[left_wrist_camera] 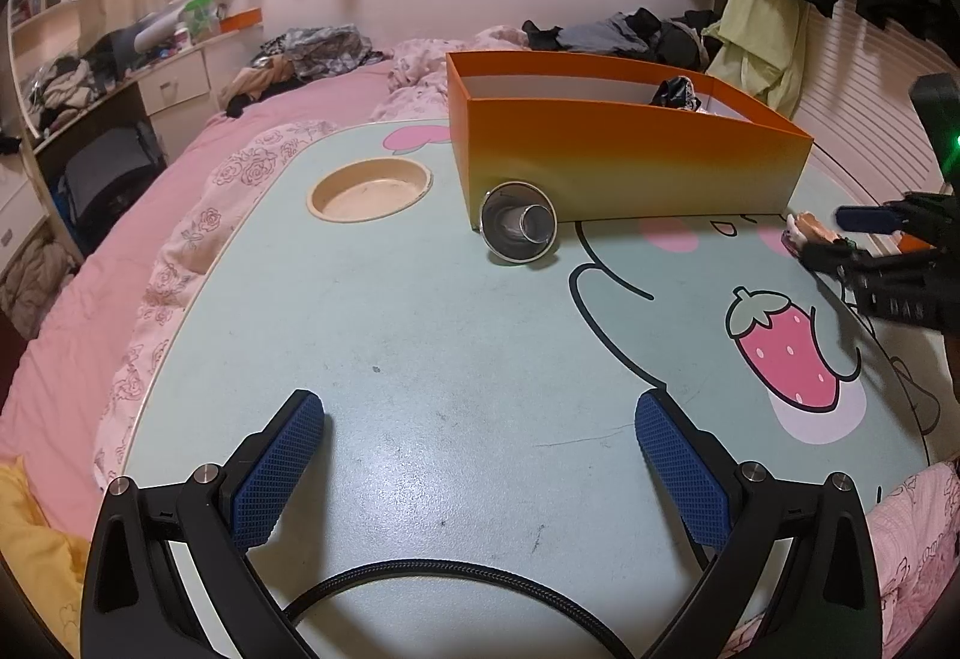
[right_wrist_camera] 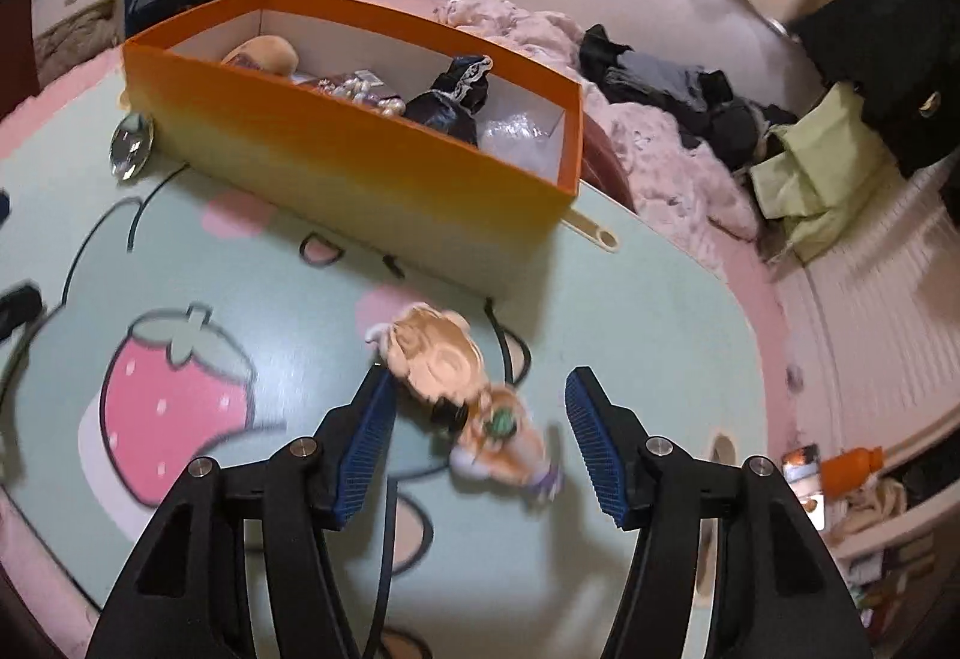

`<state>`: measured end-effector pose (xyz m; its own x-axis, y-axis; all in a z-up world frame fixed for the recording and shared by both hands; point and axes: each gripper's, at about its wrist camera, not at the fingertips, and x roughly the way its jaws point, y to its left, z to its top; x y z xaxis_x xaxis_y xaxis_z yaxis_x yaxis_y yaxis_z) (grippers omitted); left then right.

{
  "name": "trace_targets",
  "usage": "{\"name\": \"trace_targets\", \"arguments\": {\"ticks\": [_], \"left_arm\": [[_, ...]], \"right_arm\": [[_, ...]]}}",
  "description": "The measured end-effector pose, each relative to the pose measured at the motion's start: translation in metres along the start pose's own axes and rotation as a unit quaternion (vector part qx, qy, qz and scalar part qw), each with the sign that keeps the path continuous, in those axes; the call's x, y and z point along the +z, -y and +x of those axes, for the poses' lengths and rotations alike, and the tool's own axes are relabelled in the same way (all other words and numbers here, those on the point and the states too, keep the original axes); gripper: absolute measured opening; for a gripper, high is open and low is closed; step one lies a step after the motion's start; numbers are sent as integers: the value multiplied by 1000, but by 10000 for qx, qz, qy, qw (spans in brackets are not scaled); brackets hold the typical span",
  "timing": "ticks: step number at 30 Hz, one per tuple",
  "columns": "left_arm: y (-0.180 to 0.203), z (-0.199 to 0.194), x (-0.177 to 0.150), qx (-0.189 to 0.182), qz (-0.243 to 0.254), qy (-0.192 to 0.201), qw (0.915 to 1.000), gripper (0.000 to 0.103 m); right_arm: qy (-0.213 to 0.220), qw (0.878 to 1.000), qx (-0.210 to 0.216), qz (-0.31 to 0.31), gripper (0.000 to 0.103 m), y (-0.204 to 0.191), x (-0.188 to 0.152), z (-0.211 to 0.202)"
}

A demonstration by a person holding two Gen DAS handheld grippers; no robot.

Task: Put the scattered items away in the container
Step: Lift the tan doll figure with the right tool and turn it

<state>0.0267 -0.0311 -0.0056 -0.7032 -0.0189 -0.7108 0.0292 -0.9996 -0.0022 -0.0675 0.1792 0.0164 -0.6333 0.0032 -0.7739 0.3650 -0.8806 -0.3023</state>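
Dim, warm indoor light, heavy fisheye bending and dark corners; the right wrist view is motion-blurred, the left sharp.

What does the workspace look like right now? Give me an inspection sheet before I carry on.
Surface: pale green lap table with strawberry print, resting on a pink bed.
Job's things: orange cardboard box at the table's far side, already holding some items; small tan-haired doll figure lying on the table; shiny metal cup on its side against the box front.
Clutter: nothing seen on the table beyond these.
Grippers: left gripper open over bare table; right gripper open, straddling the doll, left pad close to it, contact unclear.
Cables: black braided cable under the left gripper.
Surroundings: clothes heaped on the bed, drawers and shelves behind.
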Motion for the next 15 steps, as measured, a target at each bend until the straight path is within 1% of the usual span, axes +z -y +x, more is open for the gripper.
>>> {"name": "trace_targets", "arguments": {"ticks": [2, 3, 5, 7, 8, 9, 10, 11, 13, 15], "left_arm": [[0, 0, 0, 1, 2, 2, 10000, 103], [0, 0, 0, -1, 1, 1, 10000, 103], [0, 0, 0, 1, -2, 1, 10000, 103], [0, 0, 0, 1, -1, 2, 10000, 103], [0, 0, 0, 2, 0, 2, 10000, 103], [0, 0, 0, 2, -1, 2, 10000, 103], [0, 0, 0, 2, -1, 2, 10000, 103], [0, 0, 0, 1, -1, 3, 10000, 103], [0, 0, 0, -1, -1, 4, 10000, 103], [0, 0, 0, -2, -1, 3, 10000, 103]], "right_arm": [[-43, 9990, 415, 156, 30, 4, 2, 5], [-62, 9978, 592, 284, 26, 7, 2, 6], [-34, 9947, 858, 563, 26, 12, -1, 4], [128, 9896, 1169, 831, 26, 16, -5, -2], [238, 9841, 1429, 1029, 26, 19, -8, -7], [321, 9757, 1761, 1263, 26, 23, -11, -11], [358, 9641, 2144, 1522, 26, 27, -13, -13], [371, 9462, 2629, 1851, 26, 35, -15, -12], [390, 9032, 3500, 2452, 26, 47, -22, -7], [426, 8515, 4268, 3017, 26, 51, -32, -2]]}}
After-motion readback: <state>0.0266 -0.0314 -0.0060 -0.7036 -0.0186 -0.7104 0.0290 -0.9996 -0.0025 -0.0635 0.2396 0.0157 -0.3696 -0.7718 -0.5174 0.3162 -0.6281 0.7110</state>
